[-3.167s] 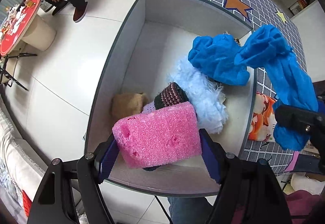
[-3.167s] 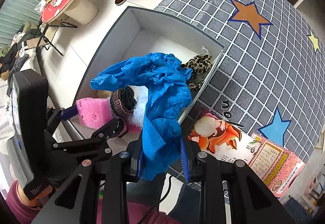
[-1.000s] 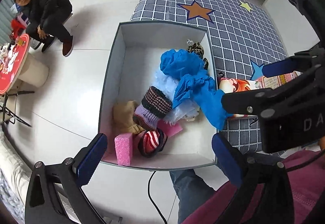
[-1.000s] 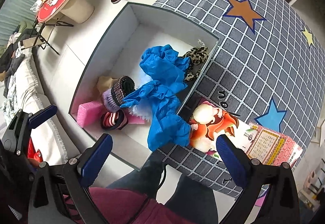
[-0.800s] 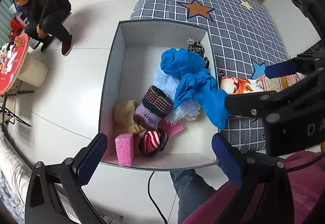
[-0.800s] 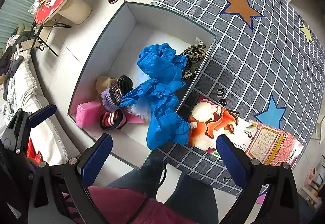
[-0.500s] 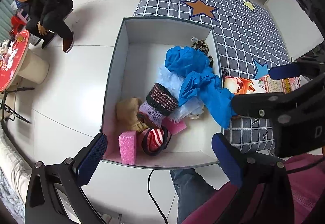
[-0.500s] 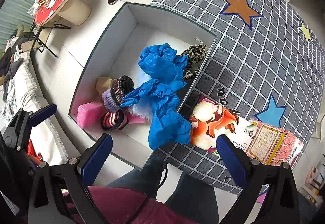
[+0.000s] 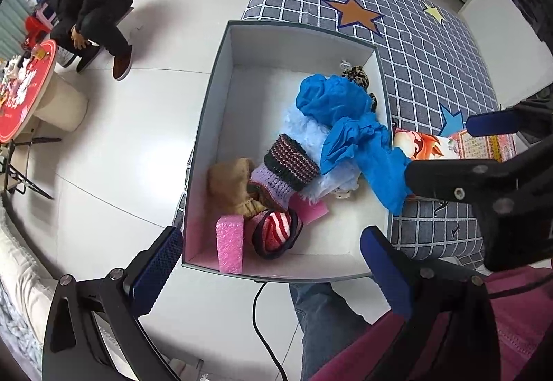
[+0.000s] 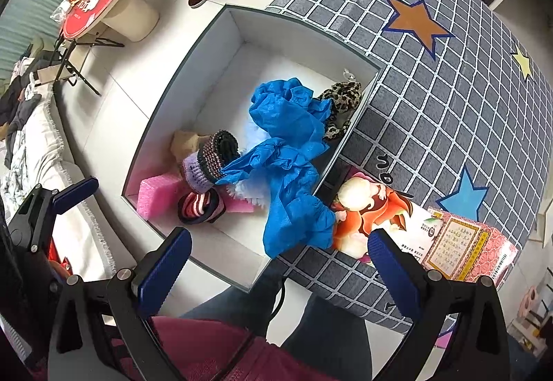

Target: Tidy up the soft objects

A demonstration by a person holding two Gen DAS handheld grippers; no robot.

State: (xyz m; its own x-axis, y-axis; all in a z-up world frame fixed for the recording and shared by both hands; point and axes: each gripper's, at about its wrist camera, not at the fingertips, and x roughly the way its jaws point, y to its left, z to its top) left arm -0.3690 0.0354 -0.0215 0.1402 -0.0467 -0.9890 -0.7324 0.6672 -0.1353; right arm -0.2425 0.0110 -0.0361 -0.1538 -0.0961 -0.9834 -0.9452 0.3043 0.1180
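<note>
- The left hand-held gripper (image 9: 269,265) hung spread wide at the bottom of the left wrist view, with nothing between its blue pads.
- The right hand-held gripper (image 10: 278,263) was likewise spread wide and empty at the bottom of the right wrist view; it also showed at the right edge of the left wrist view.
- A large white box (image 9: 221,77) with a dark rim filled the middle of both views, standing on the white floor (image 9: 145,125) against a surface covered in grey checked cloth (image 10: 449,77) with stars.
- A crumpled blue cloth (image 10: 293,160) lay in the right half of the box, one end draped over the right rim and touching a printed packet (image 10: 376,211) on the checked cloth.
- A pale blue fluffy piece (image 9: 304,135) lay under the blue cloth.
- A leopard-print item (image 10: 342,97) sat in the far right corner of the box, just beside the blue cloth.
- A knitted cuff (image 9: 290,163), dark-striped over lilac, lay in the middle of the box, touching a tan soft item (image 9: 230,186) to its left.
- A pink foam block (image 9: 230,243) stood upright by the near wall, just beside a red-and-white striped knit (image 9: 274,230).
- A flat pink foam piece (image 9: 312,210) lay partly under the knits.
- A seated person in dark clothes (image 9: 90,11) was in the upper left of the left wrist view, near a round red table (image 10: 100,4).
</note>
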